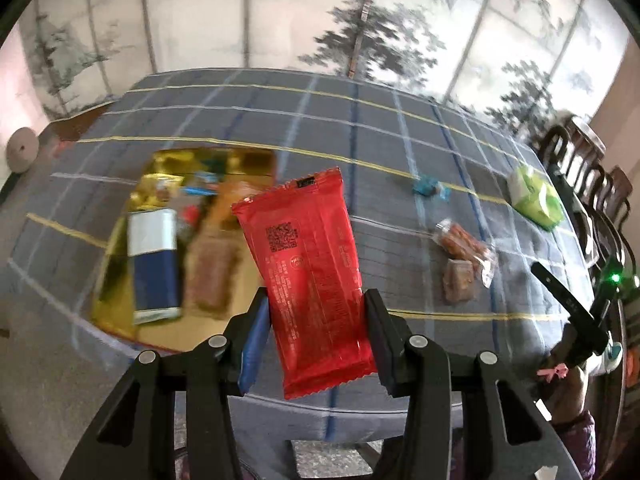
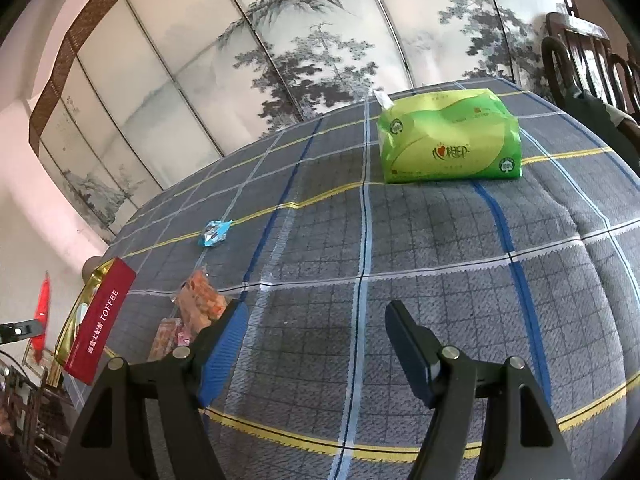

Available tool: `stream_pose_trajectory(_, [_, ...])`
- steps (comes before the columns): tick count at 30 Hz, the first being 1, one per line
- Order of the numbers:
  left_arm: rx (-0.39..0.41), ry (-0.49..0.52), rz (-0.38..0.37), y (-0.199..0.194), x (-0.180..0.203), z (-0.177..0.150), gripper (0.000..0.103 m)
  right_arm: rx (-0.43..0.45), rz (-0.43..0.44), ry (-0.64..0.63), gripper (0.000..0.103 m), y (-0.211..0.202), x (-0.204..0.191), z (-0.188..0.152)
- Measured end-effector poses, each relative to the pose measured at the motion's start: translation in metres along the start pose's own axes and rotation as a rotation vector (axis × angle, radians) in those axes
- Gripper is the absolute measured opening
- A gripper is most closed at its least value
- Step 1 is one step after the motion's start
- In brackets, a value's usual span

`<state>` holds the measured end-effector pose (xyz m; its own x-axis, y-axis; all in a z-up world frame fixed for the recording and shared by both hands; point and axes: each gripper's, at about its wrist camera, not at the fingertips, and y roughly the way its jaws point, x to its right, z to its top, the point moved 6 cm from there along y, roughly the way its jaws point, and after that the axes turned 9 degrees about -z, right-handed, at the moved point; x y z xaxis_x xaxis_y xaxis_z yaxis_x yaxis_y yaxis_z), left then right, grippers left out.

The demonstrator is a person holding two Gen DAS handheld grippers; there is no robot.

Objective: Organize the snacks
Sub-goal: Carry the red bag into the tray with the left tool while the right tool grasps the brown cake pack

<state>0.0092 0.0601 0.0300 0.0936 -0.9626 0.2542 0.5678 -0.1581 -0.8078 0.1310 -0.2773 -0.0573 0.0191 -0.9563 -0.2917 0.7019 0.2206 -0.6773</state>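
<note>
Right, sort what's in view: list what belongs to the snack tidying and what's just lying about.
Belongs to the job:
red snack packet, clamped in the left gripper
gold toffee box
blue-wrapped candy
clear packets of orange snacks
right gripper, open and empty

Just lying about:
green tissue pack
wooden chairs

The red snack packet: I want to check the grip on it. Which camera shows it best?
The left wrist view: the red snack packet fills the centre, clamped between the left gripper pads. The right wrist view shows only a red sliver at its far left edge, likely the packet.
</note>
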Motion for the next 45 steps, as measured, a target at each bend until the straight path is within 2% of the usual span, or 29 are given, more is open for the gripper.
stream_pose_trajectory(7, [0.013,-0.053,0.019,-0.011,-0.035,0.000,0.042,-0.007,-0.022,0.001,0.073,0.002,0.001,-0.001])
stream_pose_trajectory(12, [0.017,-0.066,0.026,-0.012,-0.047,-0.001,0.042,0.019,-0.047,-0.062,0.073,-0.008,-0.017,-0.006])
stream_pose_trajectory(14, [0.015,-0.070,0.028,-0.012,-0.051,0.000,0.042,0.002,0.048,-0.062,0.073,-0.019,-0.044,-0.016])
stream_pose_trajectory(16, [0.012,-0.076,0.021,-0.012,-0.053,0.000,0.042,0.002,0.123,-0.117,0.073,-0.031,-0.083,-0.024])
stream_pose_trajectory(18, [0.012,-0.076,0.021,-0.012,-0.054,-0.001,0.042,-0.025,0.173,-0.162,0.073,-0.033,-0.111,-0.029])
stream_pose_trajectory(20, [0.010,-0.079,0.019,-0.012,-0.056,-0.001,0.042,-0.049,0.185,-0.186,0.073,-0.028,-0.132,-0.032])
stream_pose_trajectory(25, [0.001,-0.092,0.018,-0.008,-0.064,-0.002,0.042,-0.131,0.194,-0.152,0.073,-0.002,-0.146,-0.038])
stream_pose_trajectory(33, [-0.014,-0.091,0.011,-0.001,-0.071,-0.006,0.042,-0.162,0.093,-0.195,0.073,0.025,-0.157,-0.048])
stream_pose_trajectory(35, [-0.009,-0.091,0.015,-0.001,-0.073,-0.006,0.041,-0.165,0.082,-0.218,0.069,0.033,-0.161,-0.048])
stream_pose_trajectory(36, [-0.006,-0.091,0.015,-0.002,-0.074,-0.006,0.038,-0.163,0.068,-0.238,0.052,0.037,-0.164,-0.048])
stream_pose_trajectory(37, [-0.003,-0.091,0.016,-0.002,-0.077,-0.005,0.028,-0.167,0.034,-0.273,0.030,0.042,-0.166,-0.050])
stream_pose_trajectory(38, [-0.001,-0.090,0.016,-0.003,-0.079,-0.004,0.021,-0.171,0.025,-0.291,0.030,0.045,-0.167,-0.053])
stream_pose_trajectory(39, [-0.002,-0.088,0.018,-0.003,-0.080,-0.004,0.018,-0.161,0.021,-0.301,0.030,0.045,-0.168,-0.053])
stream_pose_trajectory(45, [-0.011,-0.124,0.017,0.000,-0.096,-0.001,0.018,-0.145,0.029,-0.352,0.030,0.042,-0.175,-0.055])
